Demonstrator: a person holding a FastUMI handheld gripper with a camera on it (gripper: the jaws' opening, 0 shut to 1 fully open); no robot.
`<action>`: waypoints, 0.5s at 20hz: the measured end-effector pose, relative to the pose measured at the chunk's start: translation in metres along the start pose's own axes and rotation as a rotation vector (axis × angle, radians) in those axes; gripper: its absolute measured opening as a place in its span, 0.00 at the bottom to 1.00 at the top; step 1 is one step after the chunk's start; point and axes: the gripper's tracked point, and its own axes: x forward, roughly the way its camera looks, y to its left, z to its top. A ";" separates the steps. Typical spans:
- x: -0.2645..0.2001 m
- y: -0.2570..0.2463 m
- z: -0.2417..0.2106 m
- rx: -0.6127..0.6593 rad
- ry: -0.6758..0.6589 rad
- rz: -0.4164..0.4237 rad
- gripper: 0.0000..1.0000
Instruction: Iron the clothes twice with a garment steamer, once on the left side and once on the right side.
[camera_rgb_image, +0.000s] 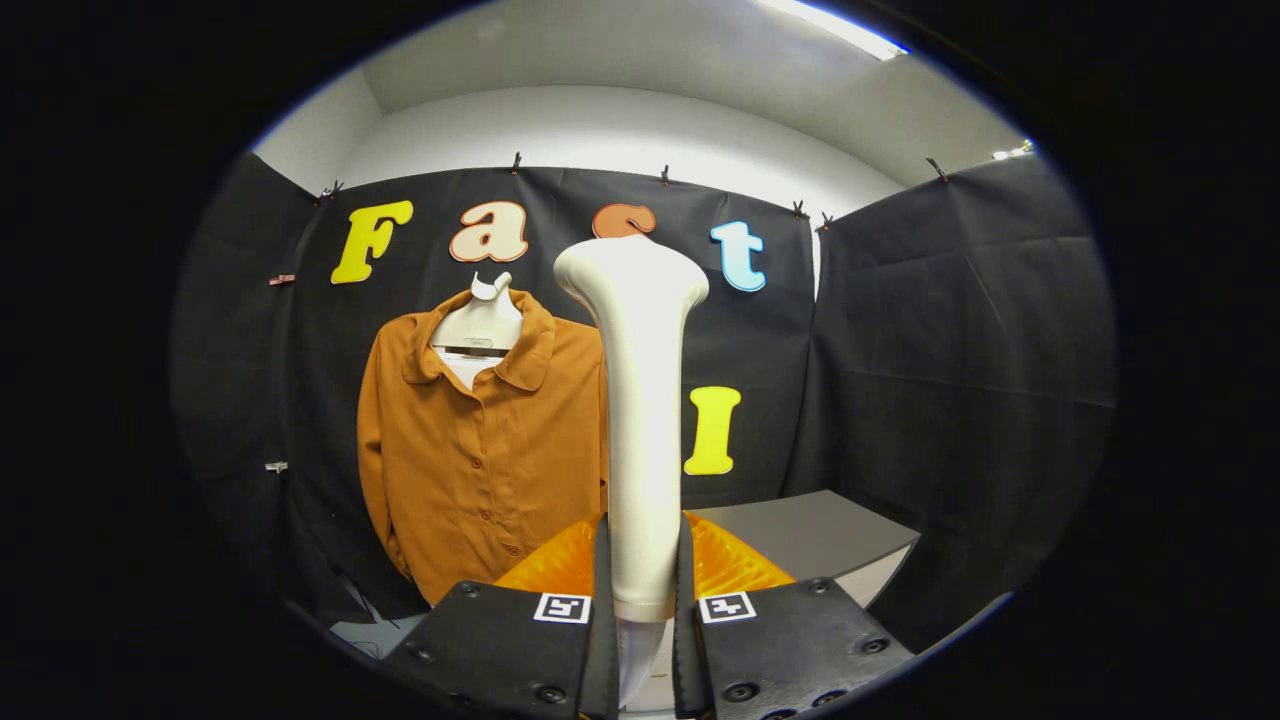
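Garment steamer (640, 400), a cream handheld unit with a flared head, stands upright between the fingers of the gripper (640, 610). Both fingers press on its lower handle from either side, closed down to the handle's width. Beyond the fingers and off to the left, an orange-brown button-up shirt (480, 450) hangs on a white hanger (483, 322) against the black cloth wall. A grey table (810, 535) lies ahead to the right.

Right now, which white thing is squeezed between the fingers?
The tall white steamer, shut in the gripper. The white hanger sits farther off inside the orange shirt.
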 end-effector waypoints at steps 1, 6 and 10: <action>0.001 0.001 0.000 0.001 0.001 0.000 0.25; 0.001 0.001 0.000 -0.001 -0.001 -0.001 0.25; 0.001 0.002 0.000 0.001 -0.001 -0.002 0.25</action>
